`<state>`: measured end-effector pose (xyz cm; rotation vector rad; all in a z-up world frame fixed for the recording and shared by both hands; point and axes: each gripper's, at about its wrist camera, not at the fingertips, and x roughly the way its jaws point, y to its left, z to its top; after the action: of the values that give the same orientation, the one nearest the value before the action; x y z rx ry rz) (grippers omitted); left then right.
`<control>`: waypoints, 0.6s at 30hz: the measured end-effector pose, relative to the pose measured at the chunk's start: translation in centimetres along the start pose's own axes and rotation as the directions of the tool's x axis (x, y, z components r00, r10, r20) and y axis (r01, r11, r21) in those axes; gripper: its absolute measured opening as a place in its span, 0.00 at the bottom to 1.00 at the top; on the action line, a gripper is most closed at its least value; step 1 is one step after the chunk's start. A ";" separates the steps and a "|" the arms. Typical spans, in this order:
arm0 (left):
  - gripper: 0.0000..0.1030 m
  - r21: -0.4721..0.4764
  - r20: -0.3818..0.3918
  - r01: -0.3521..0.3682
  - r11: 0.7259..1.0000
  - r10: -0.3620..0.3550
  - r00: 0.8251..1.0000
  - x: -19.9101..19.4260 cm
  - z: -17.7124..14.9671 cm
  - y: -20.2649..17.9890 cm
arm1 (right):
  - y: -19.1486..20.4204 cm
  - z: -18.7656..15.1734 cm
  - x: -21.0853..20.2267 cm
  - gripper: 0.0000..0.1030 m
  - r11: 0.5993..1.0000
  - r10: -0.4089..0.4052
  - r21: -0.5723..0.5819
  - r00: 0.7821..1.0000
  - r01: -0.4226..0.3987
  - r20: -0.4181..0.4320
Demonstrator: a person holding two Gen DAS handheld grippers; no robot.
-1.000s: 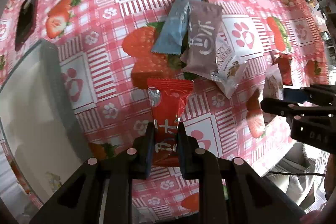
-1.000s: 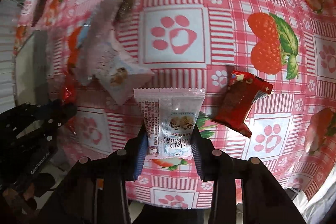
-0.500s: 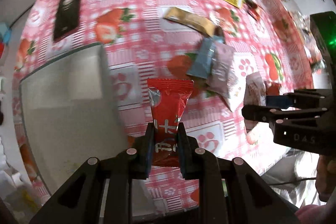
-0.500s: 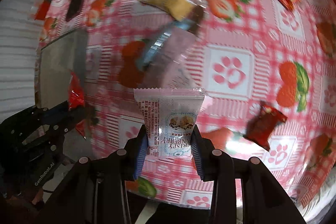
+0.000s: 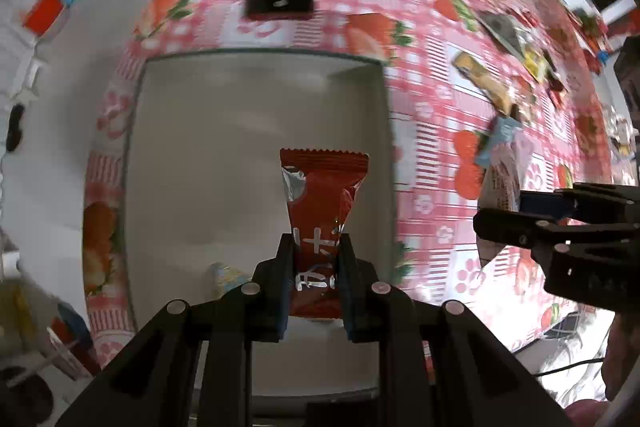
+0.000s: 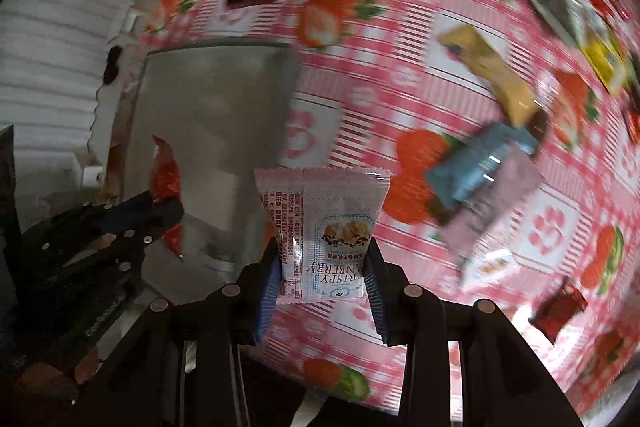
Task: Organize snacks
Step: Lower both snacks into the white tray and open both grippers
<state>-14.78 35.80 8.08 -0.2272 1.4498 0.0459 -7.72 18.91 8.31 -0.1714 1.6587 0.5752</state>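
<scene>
Left wrist view: the left gripper (image 5: 316,259) pinches a red snack packet (image 5: 322,211) over the grey tray (image 5: 200,167), which sits near the table's corner. Only this view shows a small pale packet (image 5: 226,277) lying inside the tray.

Right wrist view: the right gripper (image 6: 320,271) pinches a white cranberry packet (image 6: 320,223) over the tablecloth (image 6: 400,27), just beside the tray's edge. Only here a dark red packet (image 6: 558,309) shows near the table's front edge.

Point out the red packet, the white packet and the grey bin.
Red packet (image 5: 320,203), left wrist view, middle of wrapper.
White packet (image 6: 324,227), right wrist view, middle of wrapper.
Grey bin (image 5: 208,147), left wrist view, bare floor.
</scene>
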 end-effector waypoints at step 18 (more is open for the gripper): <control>0.65 -0.078 -0.065 -0.060 0.995 0.055 0.996 1.8 -2.3 4.9 | 7.6 4.1 6.4 0.55 0.994 0.029 -0.102 0.991 -0.042 -0.129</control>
<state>-17.60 39.97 5.41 -0.2542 1.5185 0.1452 -8.49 28.71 3.96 -0.2596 1.7588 0.6902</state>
